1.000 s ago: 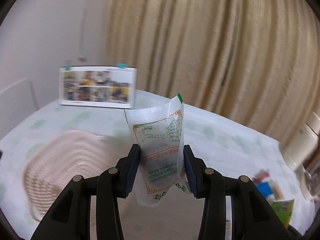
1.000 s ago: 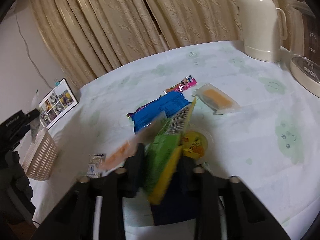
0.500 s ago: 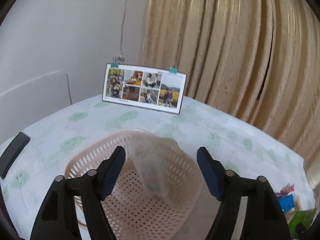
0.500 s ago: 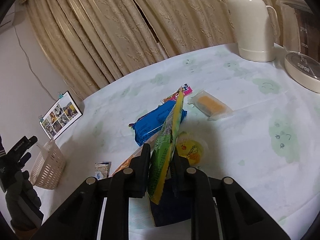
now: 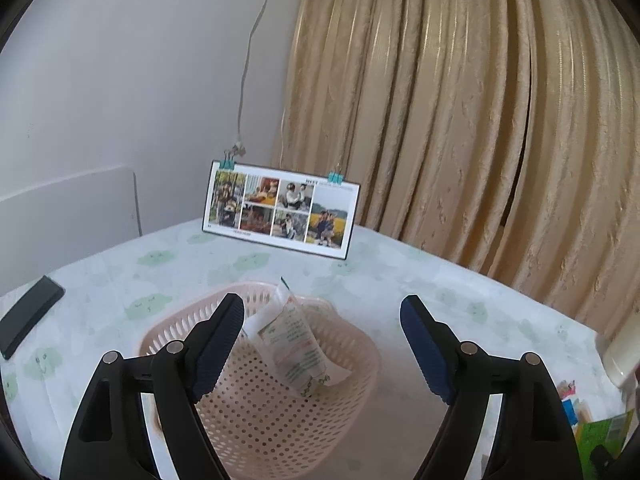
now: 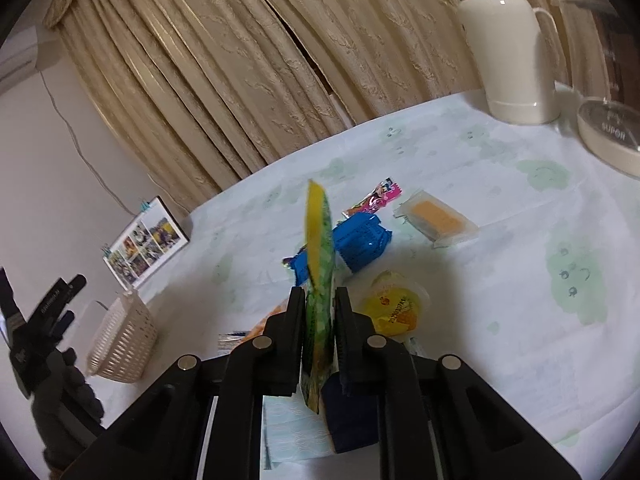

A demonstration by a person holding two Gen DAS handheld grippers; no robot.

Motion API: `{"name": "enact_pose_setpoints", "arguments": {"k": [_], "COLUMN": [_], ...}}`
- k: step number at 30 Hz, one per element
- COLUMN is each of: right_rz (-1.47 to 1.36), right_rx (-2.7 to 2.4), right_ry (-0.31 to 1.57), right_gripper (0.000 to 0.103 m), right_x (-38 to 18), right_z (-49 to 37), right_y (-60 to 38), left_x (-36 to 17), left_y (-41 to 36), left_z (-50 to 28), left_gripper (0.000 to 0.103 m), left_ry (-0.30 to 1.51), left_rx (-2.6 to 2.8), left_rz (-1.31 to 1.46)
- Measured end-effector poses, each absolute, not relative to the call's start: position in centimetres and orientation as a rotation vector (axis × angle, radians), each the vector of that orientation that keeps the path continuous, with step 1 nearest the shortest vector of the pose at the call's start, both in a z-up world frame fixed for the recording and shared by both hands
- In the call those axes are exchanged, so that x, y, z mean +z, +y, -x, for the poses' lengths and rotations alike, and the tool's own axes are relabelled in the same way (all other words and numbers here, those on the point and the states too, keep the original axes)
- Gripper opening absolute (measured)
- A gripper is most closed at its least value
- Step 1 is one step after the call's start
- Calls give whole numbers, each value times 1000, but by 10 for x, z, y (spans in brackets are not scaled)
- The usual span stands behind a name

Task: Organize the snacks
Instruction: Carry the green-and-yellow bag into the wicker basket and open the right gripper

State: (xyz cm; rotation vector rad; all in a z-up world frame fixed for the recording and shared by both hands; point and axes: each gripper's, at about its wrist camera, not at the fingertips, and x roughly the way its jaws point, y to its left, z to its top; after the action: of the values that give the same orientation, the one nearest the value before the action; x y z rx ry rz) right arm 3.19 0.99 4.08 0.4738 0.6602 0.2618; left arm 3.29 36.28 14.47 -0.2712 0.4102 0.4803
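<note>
The table [image 6: 500, 208], under a pale cloth with green blotches, fills the room in front of heavy beige curtains [image 5: 460, 120]. On it, at about nine o'clock from the right gripper, sits the pink basket [image 5: 256, 412], with a white packet [image 5: 296, 344] lying inside against the far wall. The left gripper [image 5: 322, 344] hangs just above the basket with its jaws spread wide and nothing between them.

The right gripper [image 6: 318, 332] is clamped on a green and yellow packet [image 6: 320, 272], held edge-up above the pile. To my eye the step in hand is carrying this packet over; the next move calls for a swing toward nine o'clock and a release over the basket's mouth, once the left gripper is clear of it.

Loose snacks lie at twelve to two o'clock of the right gripper: a blue pack [image 6: 356, 244], a pink wrapper [image 6: 376, 196], a clear-wrapped orange bar [image 6: 438, 220] and a yellow jelly cup [image 6: 396, 308]. A cream jug [image 6: 512, 52] stands at the far edge, a photo card [image 5: 280, 210] behind the basket, and a dark phone-like slab [image 5: 28, 320] near its nine o'clock.
</note>
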Motion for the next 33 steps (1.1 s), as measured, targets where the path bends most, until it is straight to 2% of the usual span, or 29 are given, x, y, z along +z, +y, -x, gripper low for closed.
{"name": "enact_pose_setpoints", "arguments": {"k": [14,21,33], "right_rz": [-648,-587,-481], "right_rx": [402,475,660], "right_ry": [646,633,668], "right_gripper": [13,13,13], "right_x": [54,78,102], "right_z": [-30,-31,-45], "right_y": [16,52,155], "left_x": [154,151,138], "left_y": [375,382,436], "left_z": [-17,-11,10], "left_gripper": [81,83,84], "left_ry": [360,358,352], "left_rx": [517,534,648], "left_rz": [286,241,301]}}
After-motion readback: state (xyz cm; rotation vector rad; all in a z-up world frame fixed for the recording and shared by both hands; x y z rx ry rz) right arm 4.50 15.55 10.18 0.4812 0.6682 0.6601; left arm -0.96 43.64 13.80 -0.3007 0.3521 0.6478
